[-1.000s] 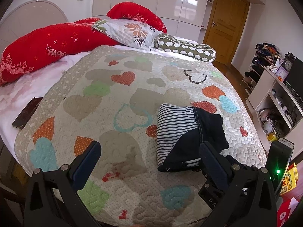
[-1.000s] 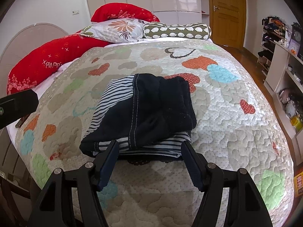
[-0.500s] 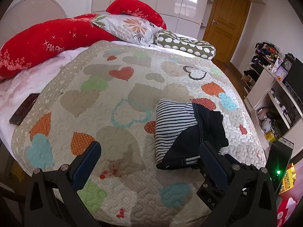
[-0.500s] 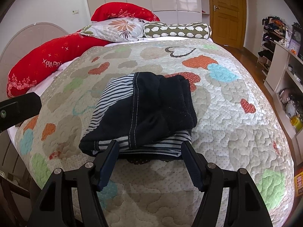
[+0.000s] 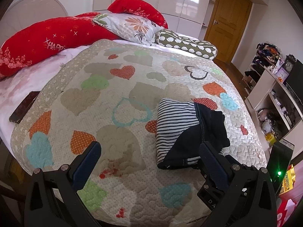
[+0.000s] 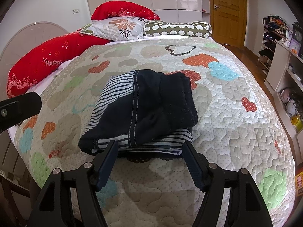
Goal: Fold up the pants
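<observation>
The pants point(image 6: 144, 111), dark navy with a blue-and-white striped part, lie folded in a compact bundle on the heart-patterned quilt point(image 6: 236, 132). They also show in the left wrist view point(image 5: 187, 128), right of centre. My right gripper point(image 6: 150, 147) is open and empty, its fingertips at the bundle's near edge. My left gripper point(image 5: 149, 149) is open and empty over bare quilt, to the left of the bundle; its right finger point(image 5: 212, 160) is close to the bundle's near corner.
Red, floral and patterned pillows point(image 5: 130, 26) lie at the head of the bed. A dark phone point(image 5: 23, 106) lies on the sheet at the left edge. Shelves with clutter point(image 5: 274, 98) and a wooden door point(image 5: 229, 24) stand to the right.
The left wrist view has tilted slightly, showing more of the bed's near edge. The pants and the right gripper have hardly moved.
</observation>
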The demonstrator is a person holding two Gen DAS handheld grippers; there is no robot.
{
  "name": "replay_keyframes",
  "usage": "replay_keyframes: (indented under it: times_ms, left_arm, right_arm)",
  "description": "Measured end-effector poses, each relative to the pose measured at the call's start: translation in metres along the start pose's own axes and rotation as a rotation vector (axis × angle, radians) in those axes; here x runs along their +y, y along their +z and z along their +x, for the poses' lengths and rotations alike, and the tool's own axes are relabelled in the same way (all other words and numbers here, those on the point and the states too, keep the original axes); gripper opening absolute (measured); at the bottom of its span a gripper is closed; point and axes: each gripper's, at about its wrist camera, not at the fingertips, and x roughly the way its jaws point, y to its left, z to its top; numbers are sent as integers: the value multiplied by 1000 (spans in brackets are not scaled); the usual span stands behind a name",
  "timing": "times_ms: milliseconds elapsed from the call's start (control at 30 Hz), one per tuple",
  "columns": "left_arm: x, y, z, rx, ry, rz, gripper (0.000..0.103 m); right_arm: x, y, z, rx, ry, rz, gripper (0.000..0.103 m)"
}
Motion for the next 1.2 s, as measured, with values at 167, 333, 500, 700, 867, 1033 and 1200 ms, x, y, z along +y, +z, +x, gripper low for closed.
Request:
replay_keyframes:
  times_ms: [167,333,500,700,867,1033,1200]
  left_arm:
    - [1,0,0,-1,0,-1,103]
    - [0,-1,4,14,-9,1,103]
    - [-12,-8,8,31,-29,40,103]
    - [-20,-7,21,40,-35,57,103]
    - [-8,17,62,82,-93,0,103]
    - [-5,28,127,192,-143,-22,103]
    - [-14,27,152,254,-311,-56,91]
  right_arm:
    - [0,0,0,0,0,1,74]
    - [-1,-1,1,1,0,0,74]
    - [-12,-3,-6,-19,-46,-5,74]
    - [-53,-1,-16,-28,-78,88,75]
    - [-98,32,4,27,143,260,80]
    - [-102,57,63,142,279,287,81]
    - [-100,63,93,177,401,338,41]
